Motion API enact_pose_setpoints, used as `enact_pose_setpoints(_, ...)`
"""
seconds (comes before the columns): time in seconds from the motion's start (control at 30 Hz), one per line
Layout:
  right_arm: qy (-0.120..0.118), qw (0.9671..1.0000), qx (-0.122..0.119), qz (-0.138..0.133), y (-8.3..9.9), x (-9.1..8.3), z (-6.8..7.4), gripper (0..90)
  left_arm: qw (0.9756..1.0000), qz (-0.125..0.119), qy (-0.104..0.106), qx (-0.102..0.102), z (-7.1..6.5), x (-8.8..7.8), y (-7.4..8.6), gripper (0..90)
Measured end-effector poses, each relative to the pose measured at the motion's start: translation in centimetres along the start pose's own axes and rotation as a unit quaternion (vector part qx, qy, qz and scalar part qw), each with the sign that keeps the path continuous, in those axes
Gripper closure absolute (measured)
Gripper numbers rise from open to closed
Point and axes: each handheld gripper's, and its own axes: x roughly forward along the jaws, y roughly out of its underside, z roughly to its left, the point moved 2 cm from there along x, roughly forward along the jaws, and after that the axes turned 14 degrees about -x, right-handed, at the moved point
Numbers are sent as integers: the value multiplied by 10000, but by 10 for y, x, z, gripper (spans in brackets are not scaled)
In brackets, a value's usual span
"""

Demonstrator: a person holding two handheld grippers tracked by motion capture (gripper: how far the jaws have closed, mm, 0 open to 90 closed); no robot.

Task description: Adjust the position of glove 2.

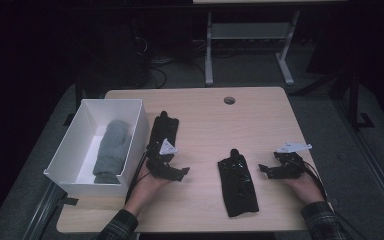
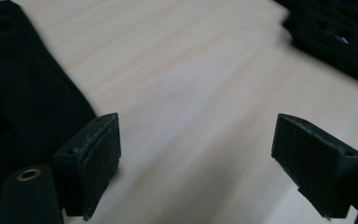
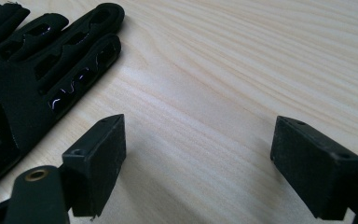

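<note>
Two black perforated fabric gloves lie on the pale wooden surface [image 1: 200,115]: one [image 1: 163,131] partly hidden behind the left claw [image 1: 169,171], the other [image 1: 238,183] between the claws. Both left and right claw [image 1: 275,169] gape, released. A grey mitten [image 1: 111,150] rests in the white box [image 1: 70,145].

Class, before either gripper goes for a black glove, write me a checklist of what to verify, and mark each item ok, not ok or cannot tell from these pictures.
1. Left gripper open and holding nothing: ok, its jaws stand wide apart over bare wood.
2. Right gripper open and holding nothing: ok, same.
3. Centre black glove lying flat between the two grippers: ok.
4. Second black glove free of the white box: cannot tell, it lies right beside the box wall.
5. Room left in the box beside the grey mitten: ok, bare floor shows to its left.
6. Table clear around the centre glove: ok.
</note>
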Motion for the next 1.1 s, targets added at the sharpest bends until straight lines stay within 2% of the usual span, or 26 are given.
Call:
enact_pose_setpoints(0.13, 1, 10000, 9, 6, 0, 0, 0, 177, 9996, -154, -145, -185, 9, 3, -18, 307)
enact_pose_setpoints(0.27, 1, 10000, 10, 7, 0, 0, 0, 177, 9983, -241, -415, -322, 21, 6, -34, 537)
enact_pose_setpoints(0.37, 2, 10000, 11, 7, 0, 0, 0, 177, 9968, -106, -674, -422, 32, 11, -42, 692)
enact_pose_setpoints(0.4, 1, 10000, 10, 6, 0, 0, 0, 177, 9956, -69, -795, -496, 35, 14, -44, 731)
enact_pose_setpoints(0.5, 1, 10000, 11, 7, 0, 0, 0, 176, 9928, 71, -1065, -546, 42, 24, -46, 880)
enact_pose_setpoints(0.53, 1, 10000, 11, 8, 0, 0, 0, 177, 9913, 82, -1171, -596, 45, 27, -46, 895)
enact_pose_setpoints(0.63, 2, 10000, 12, 7, 0, 0, 0, 177, 9891, 59, -1293, -705, 51, 32, -47, 895)
enact_pose_setpoints(0.73, 1, 10000, 13, 6, 0, 0, 0, 177, 9882, 172, -1316, -768, 56, 38, -44, 895)
enact_pose_setpoints(0.8, 1, 10000, 10, 5, 0, 0, 0, 177, 9885, 249, -1244, -819, 59, 42, -41, 895)
enact_pose_setpoints(0.87, 1, 10000, 11, 5, 0, 0, 0, 176, 9893, 253, -1206, -786, 58, 42, -41, 896)
enact_pose_setpoints(0.9, 1, 10000, 10, 6, 0, 0, 0, 176, 9902, 268, -1127, -785, 57, 42, -41, 896)
enact_pose_setpoints(0.97, 1, 10000, 11, 6, 0, 0, 0, 176, 9926, 338, -962, -654, 53, 42, -41, 896)
enact_pose_setpoints(1.1, 1, 10000, 12, 7, 0, 0, 0, 176, 9951, 459, -682, -542, 43, 42, -39, 896)
